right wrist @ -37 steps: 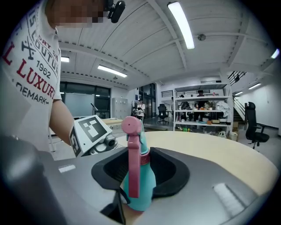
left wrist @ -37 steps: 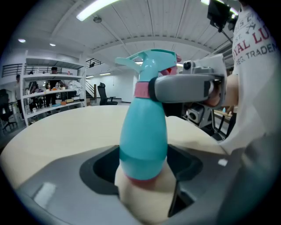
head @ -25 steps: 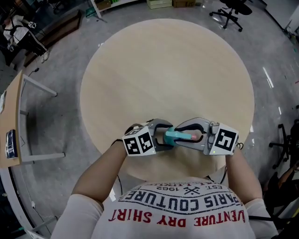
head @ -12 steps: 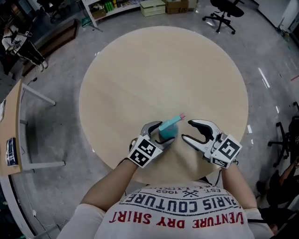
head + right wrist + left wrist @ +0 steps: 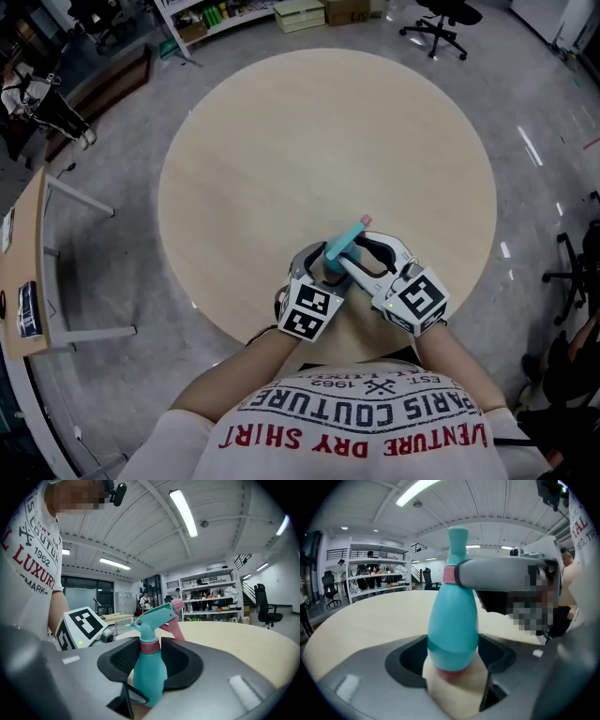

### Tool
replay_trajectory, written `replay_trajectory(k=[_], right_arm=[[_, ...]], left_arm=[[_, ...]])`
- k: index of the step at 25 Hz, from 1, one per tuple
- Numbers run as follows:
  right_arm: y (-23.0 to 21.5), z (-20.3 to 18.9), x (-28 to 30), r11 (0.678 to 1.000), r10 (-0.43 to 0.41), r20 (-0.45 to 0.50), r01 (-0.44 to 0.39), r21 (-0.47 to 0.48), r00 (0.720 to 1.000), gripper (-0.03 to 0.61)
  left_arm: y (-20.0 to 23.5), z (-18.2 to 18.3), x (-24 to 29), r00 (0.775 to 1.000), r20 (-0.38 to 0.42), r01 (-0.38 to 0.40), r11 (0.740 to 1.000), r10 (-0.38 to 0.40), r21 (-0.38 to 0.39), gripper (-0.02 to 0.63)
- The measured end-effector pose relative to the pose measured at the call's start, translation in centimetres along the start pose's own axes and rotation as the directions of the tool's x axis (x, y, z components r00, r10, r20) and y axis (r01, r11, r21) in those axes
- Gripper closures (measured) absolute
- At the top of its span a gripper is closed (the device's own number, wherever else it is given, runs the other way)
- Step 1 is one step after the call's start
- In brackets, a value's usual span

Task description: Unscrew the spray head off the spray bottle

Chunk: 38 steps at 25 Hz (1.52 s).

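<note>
A teal spray bottle (image 5: 337, 251) with a pink collar and a pink nozzle tip (image 5: 365, 221) is held just above the near edge of the round table (image 5: 281, 141). My left gripper (image 5: 323, 269) is shut on its lower body (image 5: 452, 630). My right gripper (image 5: 360, 249) reaches in from the right. Its jaws are closing around the pink collar (image 5: 150, 646) under the spray head (image 5: 157, 613). A gap still shows on each side of the collar in the right gripper view. In the left gripper view one grey right finger (image 5: 506, 573) crosses the neck.
The pale wooden table fills the middle of the head view. A side desk (image 5: 19, 253) stands at the left, and office chairs (image 5: 448, 23) and shelves (image 5: 206, 14) at the back. Another chair (image 5: 577, 272) is at the right edge.
Half a second ago the right gripper stood apart to the right with wide jaws. It has now moved back onto the bottle's neck. The left gripper kept its hold and swung the bottle's head away from me.
</note>
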State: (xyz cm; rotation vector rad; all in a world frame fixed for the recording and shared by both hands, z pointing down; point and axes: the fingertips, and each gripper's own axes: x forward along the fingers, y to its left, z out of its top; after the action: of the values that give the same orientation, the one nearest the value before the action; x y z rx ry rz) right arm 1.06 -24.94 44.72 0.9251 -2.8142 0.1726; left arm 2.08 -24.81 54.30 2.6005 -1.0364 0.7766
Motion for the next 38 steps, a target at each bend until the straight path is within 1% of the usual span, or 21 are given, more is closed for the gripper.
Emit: replay_trajectory(k=[3,5,6,7,9,11,13,14,15,16,17,18,20,22,24,26,29,32,35,37,38], right_arm=[[0.2,-0.1,-0.5,0.999,0.032,-0.009,-0.032,-0.013,0.999,0.437],[0.8,-0.2,-0.8,0.995,0.101,-0.024,-0.102,-0.022,0.995,0.443],[1.3,-0.2,-0.9,0.988,0.149,-0.036,-0.150,-0.033,0.988,0.447],[1.9,-0.2,-1.0,0.978,0.202,-0.052,-0.204,-0.047,0.978,0.449],[3.3,-0.2,-1.2,0.948,0.304,-0.082,-0.310,-0.078,0.949,0.450],[4.7,-0.6,-1.4,0.921,0.366,-0.109,-0.377,-0.103,0.924,0.451],[5.4,-0.9,-1.4,0.908,0.391,-0.126,-0.404,-0.113,0.912,0.451],[5.5,-0.9,-1.4,0.908,0.392,-0.126,-0.405,-0.106,0.911,0.451],[5.4,-0.8,-1.4,0.912,0.386,-0.124,-0.398,-0.095,0.914,0.449],[5.2,-0.6,-1.4,0.920,0.372,-0.120,-0.383,-0.088,0.920,0.448],[5.0,-0.4,-1.4,0.929,0.350,-0.113,-0.360,-0.082,0.930,0.446],[4.7,-0.3,-1.5,0.940,0.324,-0.102,-0.332,-0.076,0.941,0.438],[4.3,-0.4,-1.6,0.962,0.263,-0.074,-0.268,-0.058,0.962,0.344],[3.8,-0.4,-1.8,0.982,0.183,-0.047,-0.185,-0.041,0.982,0.344],[3.3,-0.2,-1.8,0.994,0.112,-0.023,-0.112,-0.014,0.993,0.353],[3.2,0.0,-1.4,0.997,0.071,-0.011,-0.071,-0.003,0.997,0.362],[3.1,0.1,-0.6,0.999,0.031,-0.025,-0.032,-0.034,0.999,0.363],[2.8,-0.1,-0.4,0.999,-0.006,-0.037,0.005,-0.049,0.999,0.437],[3.1,-0.2,-0.4,0.998,0.019,-0.045,-0.022,-0.063,0.999,0.439],[3.7,-0.1,-0.7,0.993,0.090,-0.063,-0.094,-0.076,0.994,0.442],[4.3,-0.2,-0.9,0.985,0.145,-0.075,-0.150,-0.079,0.987,0.442]], left_arm=[[-0.4,-0.1,-0.1,0.999,0.007,0.045,0.999,-0.045,0.029,0.282],[-0.7,-0.5,-0.6,0.991,0.004,0.131,0.988,-0.132,0.086,0.282],[-0.8,-0.7,-0.9,0.982,-0.007,0.189,0.974,-0.190,0.126,0.282],[-1.0,-1.0,-1.4,0.967,-0.023,0.252,0.952,-0.252,0.172,0.282],[-1.5,-1.7,-2.5,0.928,-0.069,0.370,0.891,-0.365,0.264,0.282],[-2.1,-2.6,-3.4,0.892,-0.119,0.451,0.832,-0.437,0.323,0.282],[-2.5,-3.2,-3.9,0.867,-0.156,0.497,0.796,-0.473,0.346,0.282],[-2.5,-3.3,-4.0,0.862,-0.164,0.506,0.789,-0.480,0.349,0.282],[-2.5,-3.2,-3.9,0.862,-0.163,0.506,0.789,-0.481,0.347,0.282],[-2.4,-3.1,-3.9,0.867,-0.153,0.496,0.799,-0.474,0.340,0.282],[-2.3,-2.8,-3.8,0.879,-0.132,0.476,0.816,-0.459,0.327,0.282],[-2.1,-2.5,-3.6,0.895,-0.105,0.444,0.842,-0.434,0.306,0.282],[-1.5,-2.1,-3.2,0.935,-0.053,0.352,0.906,-0.350,0.236,0.282],[-1.1,-2.1,-2.8,0.970,-0.020,0.243,0.958,-0.243,0.151,0.282],[-1.1,-2.1,-2.5,0.988,-0.007,0.151,0.985,-0.151,0.089,0.282],[-1.2,-1.9,-2.2,0.996,-0.003,0.086,0.995,-0.086,0.058,0.282],[-1.3,-1.6,-2.0,1.000,-0.008,0.024,0.999,-0.024,0.026,0.282],[-1.6,-1.5,-1.9,1.000,-0.016,0.014,1.000,-0.014,0.012,0.282],[-1.9,-1.7,-2.0,0.998,-0.011,0.069,0.997,-0.068,0.038,0.282],[-2.4,-1.9,-2.4,0.986,0.009,0.165,0.982,-0.167,0.089,0.282],[-2.8,-2.0,-2.8,0.973,0.015,0.228,0.965,-0.232,0.127,0.282]])
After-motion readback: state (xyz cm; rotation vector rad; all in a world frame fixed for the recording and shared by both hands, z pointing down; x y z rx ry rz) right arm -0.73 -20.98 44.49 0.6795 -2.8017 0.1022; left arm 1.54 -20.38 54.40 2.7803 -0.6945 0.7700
